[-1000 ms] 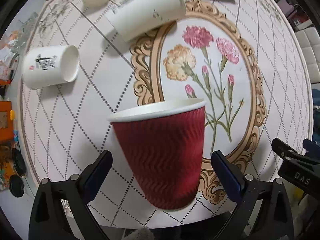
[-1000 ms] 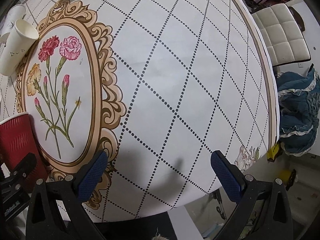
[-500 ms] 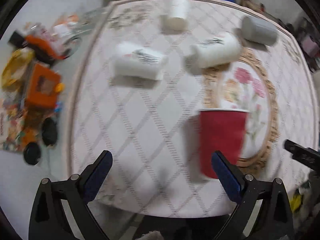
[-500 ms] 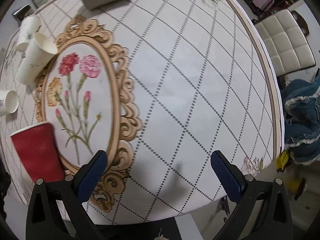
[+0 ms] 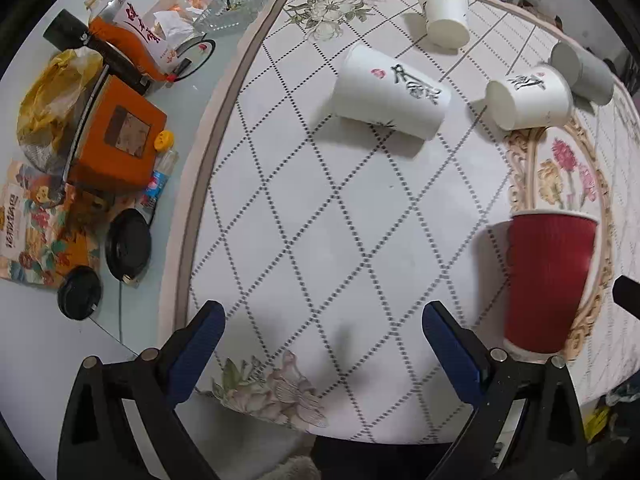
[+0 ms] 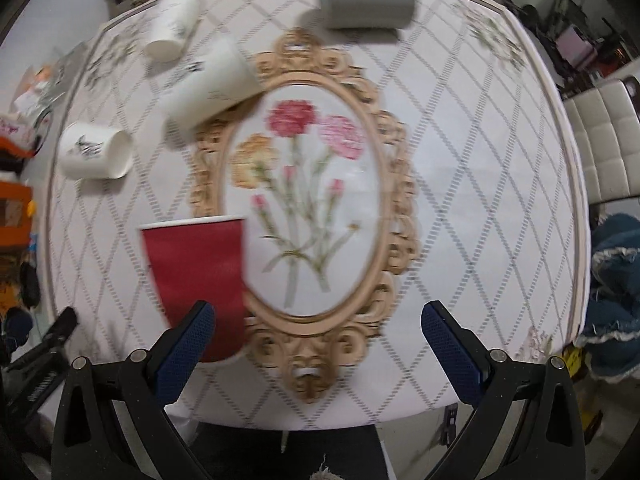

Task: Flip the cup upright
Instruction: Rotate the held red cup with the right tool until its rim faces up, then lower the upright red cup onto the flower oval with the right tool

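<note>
A red ribbed paper cup (image 5: 548, 280) stands upright on the tablecloth, at the lower left rim of the oval flower frame; it also shows in the right wrist view (image 6: 200, 280). My left gripper (image 5: 322, 346) is open and empty, to the left of the red cup and apart from it. My right gripper (image 6: 320, 344) is open and empty, with the red cup just behind its left finger. Three white paper cups (image 5: 388, 92) (image 5: 528, 98) (image 5: 444, 8) and a grey cup (image 5: 584, 70) lie on their sides farther back.
The round table (image 5: 188, 240) has a patterned cloth with a gold oval flower frame (image 6: 304, 184). Left of the cloth lie an orange box (image 5: 116, 144), bags, lids and a glass ashtray (image 5: 232, 4). White chairs (image 6: 600, 140) and blue fabric (image 6: 616, 300) are at the right.
My left gripper has drawn back from the red cup and swung left, leaving it standing upright. My right gripper has turned left, so the flower frame and the cups have come into its view.
</note>
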### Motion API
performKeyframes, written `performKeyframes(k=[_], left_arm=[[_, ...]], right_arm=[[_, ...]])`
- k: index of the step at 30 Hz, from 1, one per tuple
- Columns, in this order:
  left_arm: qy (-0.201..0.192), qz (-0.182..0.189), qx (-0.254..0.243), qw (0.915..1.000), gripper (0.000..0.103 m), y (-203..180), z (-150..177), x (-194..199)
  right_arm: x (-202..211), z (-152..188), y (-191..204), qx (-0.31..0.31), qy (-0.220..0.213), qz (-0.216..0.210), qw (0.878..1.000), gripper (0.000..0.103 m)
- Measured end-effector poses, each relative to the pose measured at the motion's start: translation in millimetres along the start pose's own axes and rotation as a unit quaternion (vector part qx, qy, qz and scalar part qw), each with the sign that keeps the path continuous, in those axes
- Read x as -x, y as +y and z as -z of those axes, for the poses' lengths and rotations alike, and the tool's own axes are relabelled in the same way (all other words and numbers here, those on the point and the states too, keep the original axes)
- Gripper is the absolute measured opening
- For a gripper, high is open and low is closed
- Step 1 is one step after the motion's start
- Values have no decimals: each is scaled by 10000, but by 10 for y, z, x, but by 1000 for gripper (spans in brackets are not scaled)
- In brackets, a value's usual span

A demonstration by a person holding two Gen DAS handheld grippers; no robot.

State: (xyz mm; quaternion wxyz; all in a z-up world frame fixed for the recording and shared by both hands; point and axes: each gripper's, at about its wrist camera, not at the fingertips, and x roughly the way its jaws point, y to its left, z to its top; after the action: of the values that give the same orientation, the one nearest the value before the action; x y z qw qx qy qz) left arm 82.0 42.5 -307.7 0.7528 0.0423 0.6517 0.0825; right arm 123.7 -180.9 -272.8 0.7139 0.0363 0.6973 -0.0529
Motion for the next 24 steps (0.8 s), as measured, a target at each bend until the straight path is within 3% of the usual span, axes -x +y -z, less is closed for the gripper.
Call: performKeyframes(k=[9,15,19,24], left_arm=[[-5,147,-247,9996,103,-14,-30,-122],[55,76,-353,9993,103,-23,-53,-151],[82,-48,-394,9992,103,-6,-56,-168],[120,-37,-408,9991,103,17,-41,-175]], right_arm=[[-165,-69,487,173,213,6,9996,102],[-410,-106,636,258,432,-64,9987,93],[-518,-99,695,289,608,-31,9977,75],[-517,-90,632,173,575,-138,9981,75]])
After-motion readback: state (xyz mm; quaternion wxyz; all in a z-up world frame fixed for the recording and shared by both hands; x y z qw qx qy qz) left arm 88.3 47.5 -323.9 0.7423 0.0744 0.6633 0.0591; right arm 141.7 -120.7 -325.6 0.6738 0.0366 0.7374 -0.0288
